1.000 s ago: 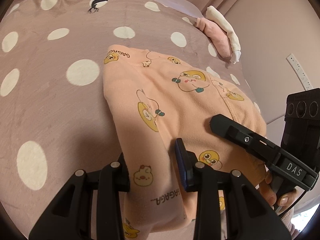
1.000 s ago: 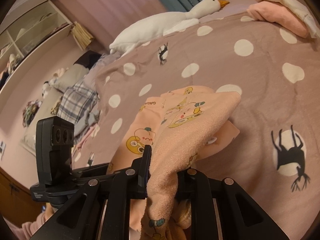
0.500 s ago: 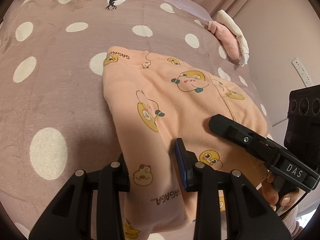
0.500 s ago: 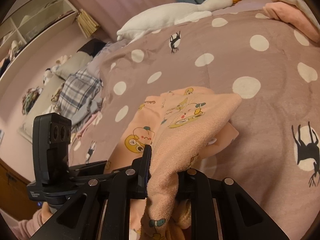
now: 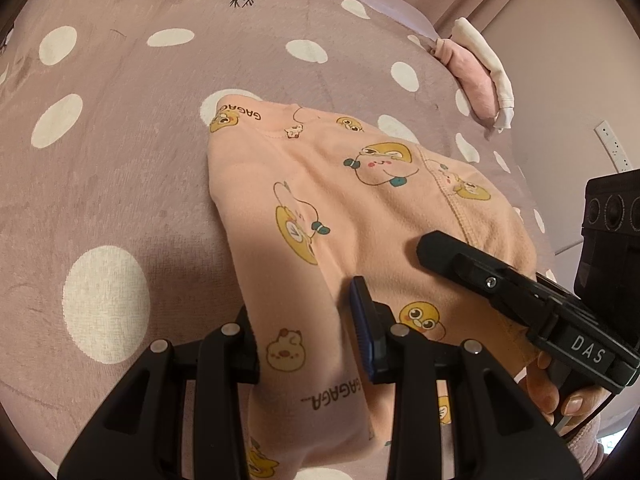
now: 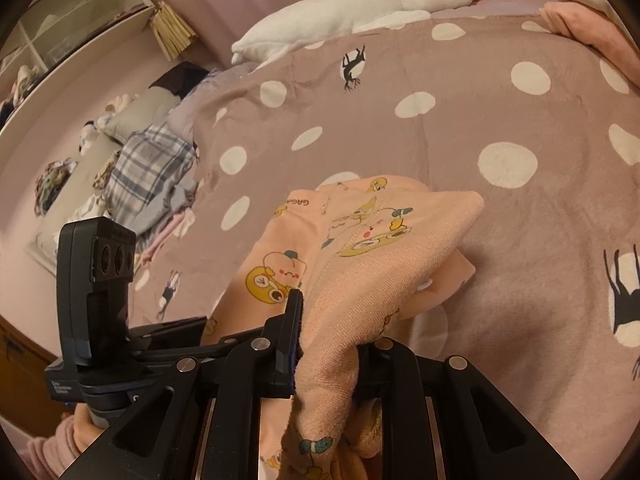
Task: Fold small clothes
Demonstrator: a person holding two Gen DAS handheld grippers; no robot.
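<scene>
A small peach garment [image 5: 360, 208] with yellow cartoon prints lies partly folded on the mauve polka-dot bedspread [image 5: 120, 120]. My left gripper [image 5: 304, 320] is shut on the garment's near edge, with cloth bunched between its fingers. My right gripper [image 6: 332, 336] is shut on another part of the same garment [image 6: 360, 248] and holds it raised, so the cloth drapes over its jaws. The right gripper also shows in the left wrist view [image 5: 432, 248], lying over the garment's right side. The left gripper's body shows at the left of the right wrist view.
A white plush goose [image 6: 352, 12] lies at the far edge of the bed. Folded pink and white clothes [image 5: 476, 68] sit at the bed's far right. A plaid cloth pile [image 6: 148, 172] and shelves lie beyond the bed's left side. A wall [image 5: 560, 60] is close on the right.
Both grippers have drawn back toward me with the garment still held, so more bedspread shows beyond it. The grips have not changed.
</scene>
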